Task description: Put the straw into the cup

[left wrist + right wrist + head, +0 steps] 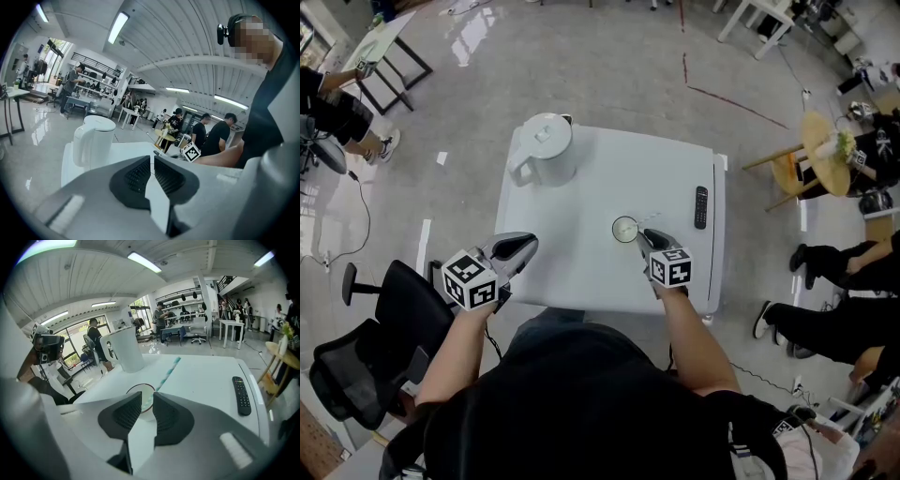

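A small round cup (624,229) stands near the middle of the white table (609,173). In the right gripper view the cup (136,391) sits just beyond the jaws. A teal-and-white striped straw (166,375) slants up and away over its rim. The straw's near end runs down into the narrow gap between the jaws. My right gripper (645,234) (147,397) is at the cup's right side, shut on the straw. My left gripper (525,246) (152,159) hovers at the table's left front edge, shut with nothing in it.
A white kettle (546,145) (93,140) stands at the table's far left corner. A black remote (701,206) (240,395) lies near the right edge. A black office chair (384,328) is at my left. People and a round wooden table (820,155) are to the right.
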Tool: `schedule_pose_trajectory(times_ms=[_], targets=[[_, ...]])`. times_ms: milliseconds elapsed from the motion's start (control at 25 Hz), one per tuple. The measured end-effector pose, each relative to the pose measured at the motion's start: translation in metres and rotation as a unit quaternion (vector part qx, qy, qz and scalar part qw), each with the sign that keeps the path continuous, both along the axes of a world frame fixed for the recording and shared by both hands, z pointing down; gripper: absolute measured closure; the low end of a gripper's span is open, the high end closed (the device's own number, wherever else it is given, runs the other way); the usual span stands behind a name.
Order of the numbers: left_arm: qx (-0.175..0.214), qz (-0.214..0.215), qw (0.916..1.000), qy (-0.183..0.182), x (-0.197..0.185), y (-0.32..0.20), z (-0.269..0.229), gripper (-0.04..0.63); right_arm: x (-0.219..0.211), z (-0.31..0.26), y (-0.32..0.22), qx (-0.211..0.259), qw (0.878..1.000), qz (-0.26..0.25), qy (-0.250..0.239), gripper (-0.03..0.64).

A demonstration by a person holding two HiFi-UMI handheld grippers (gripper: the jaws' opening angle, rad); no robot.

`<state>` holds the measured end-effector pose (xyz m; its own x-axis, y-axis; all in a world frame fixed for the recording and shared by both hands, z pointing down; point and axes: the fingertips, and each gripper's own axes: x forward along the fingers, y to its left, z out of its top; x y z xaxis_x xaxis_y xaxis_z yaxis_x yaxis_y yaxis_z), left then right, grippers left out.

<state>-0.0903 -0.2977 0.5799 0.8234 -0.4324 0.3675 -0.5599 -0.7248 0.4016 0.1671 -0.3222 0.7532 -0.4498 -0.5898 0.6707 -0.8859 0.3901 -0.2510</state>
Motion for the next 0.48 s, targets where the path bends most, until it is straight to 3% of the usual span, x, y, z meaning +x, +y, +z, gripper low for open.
schedule_pose_trajectory(times_ms=[480], targets=[[0.019,0.002,0.9998,0.002,0.006,0.029,-0.018,0.571,0.012,-0.018,0.026,0.014,1.0,0.004,0.004,0.512]])
